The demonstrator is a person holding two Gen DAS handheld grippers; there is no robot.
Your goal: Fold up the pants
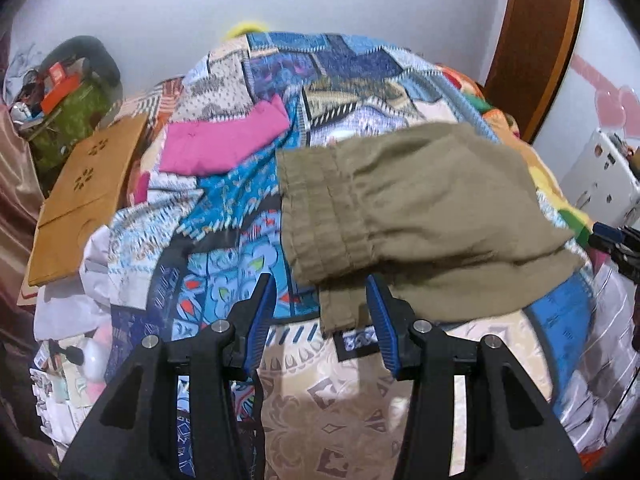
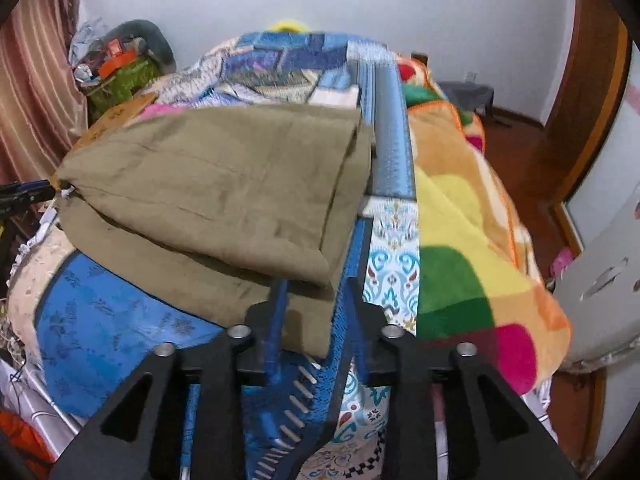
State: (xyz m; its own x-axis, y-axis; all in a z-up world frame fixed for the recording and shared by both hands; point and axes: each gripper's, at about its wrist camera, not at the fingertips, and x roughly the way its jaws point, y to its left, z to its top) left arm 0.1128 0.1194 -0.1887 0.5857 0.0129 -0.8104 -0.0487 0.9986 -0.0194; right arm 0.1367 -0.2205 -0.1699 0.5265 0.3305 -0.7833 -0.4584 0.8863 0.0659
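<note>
Olive-khaki pants (image 1: 420,208) lie folded over on the patchwork bedspread (image 1: 224,208), with the elastic waistband at their left end. My left gripper (image 1: 320,284) is open at the near edge; a hanging corner of the cloth sits between its blue pads (image 1: 262,312), which do not press on it. In the right wrist view the pants (image 2: 208,192) show their folded leg end. My right gripper (image 2: 316,286) stands open, its fingers straddling the near corner of the cloth without pinching it. Each gripper shows at the edge of the other's view.
A wooden board (image 1: 88,196) and a pink cloth (image 1: 224,140) lie on the bed's left side. Cluttered bags (image 1: 76,116) stand by the curtain (image 2: 32,100). A colourful fleece blanket (image 2: 460,240) covers the right side. A white appliance (image 2: 600,260) and a brown door (image 1: 536,40) stand to the right.
</note>
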